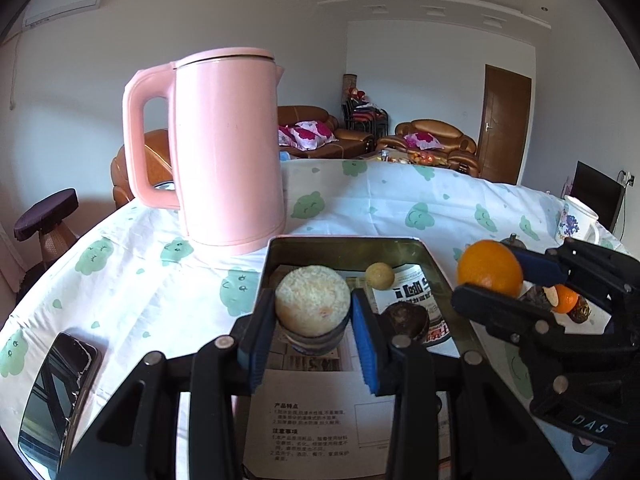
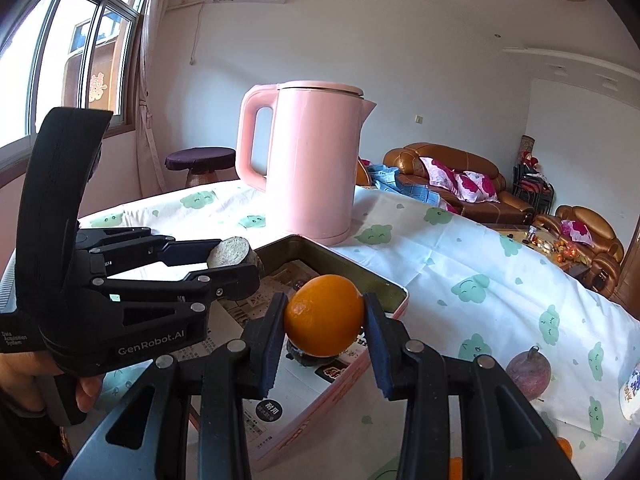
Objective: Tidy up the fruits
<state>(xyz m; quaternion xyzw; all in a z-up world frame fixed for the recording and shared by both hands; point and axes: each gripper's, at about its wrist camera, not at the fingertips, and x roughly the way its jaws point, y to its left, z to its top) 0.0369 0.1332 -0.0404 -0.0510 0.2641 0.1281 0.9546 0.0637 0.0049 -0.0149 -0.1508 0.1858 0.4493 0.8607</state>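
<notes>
1. Your table, under a white cloth point(image 1: 360, 204) printed with green clouds, fills the lower half of both views.
2. The pink kettle point(image 1: 224, 144) stands upright at 11 o'clock in your left wrist view, just behind the tin's far-left corner.
3. The open metal tin point(image 1: 344, 245) sits at the middle of that view. It is lined with printed paper, and its near end runs under your left claw.
4. A black phone point(image 1: 60, 392) lies flat on the cloth at 8 o'clock, well apart from the tin.
5. Your left gripper point(image 1: 312, 336) is closed to about half its span on a cut, pale-fleshed fruit point(image 1: 313, 300), cut face toward the camera, held above the tin floor.
6. Your right gripper point(image 2: 325, 316) is clamped on an orange point(image 2: 324, 314), one blue pad on each side, over the tin's right rim.
7. A reddish round fruit point(image 2: 528, 374) rests on the cloth at 4 o'clock in the right wrist view, near a patterned white mug point(image 1: 576, 220).
8. Inside the tin, a dark wrinkled fruit point(image 1: 406, 320) lies at the right, with a small yellowish ball point(image 1: 380, 276) behind it.
9. A smaller orange point(image 1: 566, 298) lies on the cloth at 3 o'clock of the left view, behind the right gripper's fingers.
</notes>
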